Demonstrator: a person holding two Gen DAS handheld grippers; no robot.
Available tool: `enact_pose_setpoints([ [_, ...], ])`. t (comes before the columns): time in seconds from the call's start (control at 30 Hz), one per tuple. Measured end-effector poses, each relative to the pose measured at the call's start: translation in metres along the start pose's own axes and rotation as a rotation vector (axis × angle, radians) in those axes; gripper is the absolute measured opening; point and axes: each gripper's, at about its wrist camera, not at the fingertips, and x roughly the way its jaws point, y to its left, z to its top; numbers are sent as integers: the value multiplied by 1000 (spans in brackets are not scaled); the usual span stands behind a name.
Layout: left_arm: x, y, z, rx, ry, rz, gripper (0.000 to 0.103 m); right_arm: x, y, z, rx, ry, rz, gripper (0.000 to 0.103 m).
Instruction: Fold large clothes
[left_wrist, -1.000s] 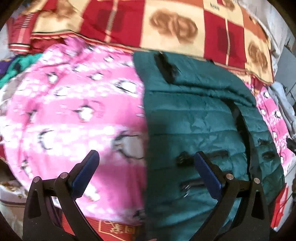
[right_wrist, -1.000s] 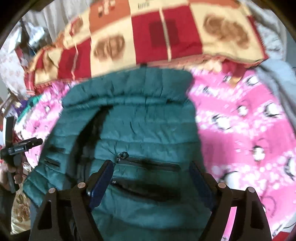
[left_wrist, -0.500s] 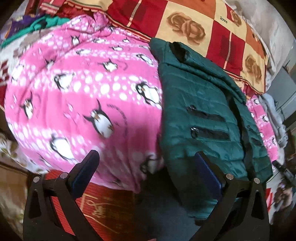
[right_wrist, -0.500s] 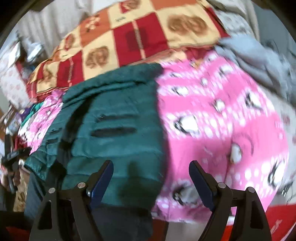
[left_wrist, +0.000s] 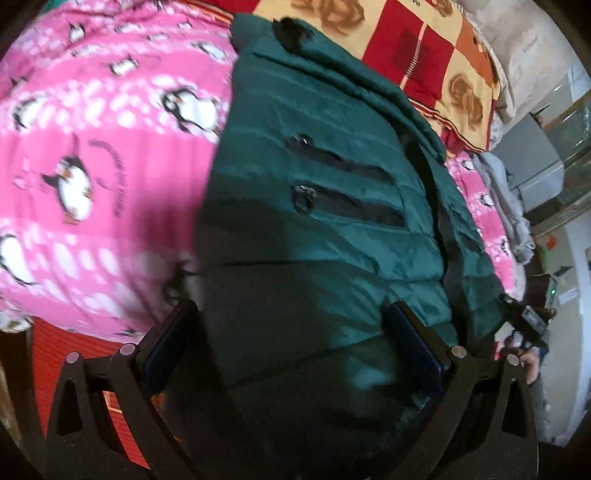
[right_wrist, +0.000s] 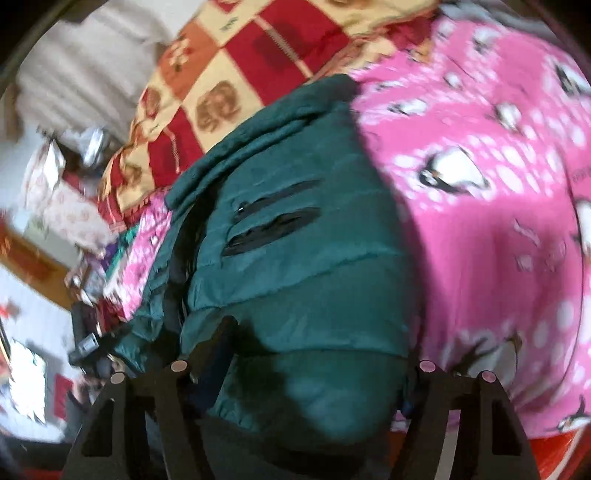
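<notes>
A dark green quilted jacket (left_wrist: 325, 206) lies on a bed, folded lengthwise, with two black zip pockets on top. It also shows in the right wrist view (right_wrist: 295, 258). My left gripper (left_wrist: 291, 339) is open, and the jacket's near hem bulges between its blue-padded fingers (left_wrist: 413, 339). My right gripper (right_wrist: 314, 373) is open, and the hem at the other near corner fills the space between its fingers (right_wrist: 218, 347). I cannot tell whether the pads touch the cloth.
A pink penguin-print blanket (left_wrist: 92, 166) covers the bed under the jacket and shows in the right wrist view (right_wrist: 498, 184). A red and cream checked blanket (left_wrist: 424, 48) lies beyond. Grey clothes (left_wrist: 506, 206) lie at the far side. Red floor (left_wrist: 74, 354) lies below the bed's edge.
Both grippers have dropped back and down to the jacket's near hem at the bed's edge. The hem now sits between each pair of fingers. Both stayed open.
</notes>
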Motion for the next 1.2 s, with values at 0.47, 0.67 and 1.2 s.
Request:
enact_pose_setpoints([
  [0.47, -13, -4, 20, 2, -110, 28, 77, 3, -8, -4, 14, -13, 14, 55],
  [0.67, -6, 14, 18, -53, -37, 15, 77, 3, -5, -2, -12, -11, -6, 55],
  [1.2, -5, -2, 12, -36, -88, 83, 77, 2, 3, -3, -107, -112, -70, 49],
])
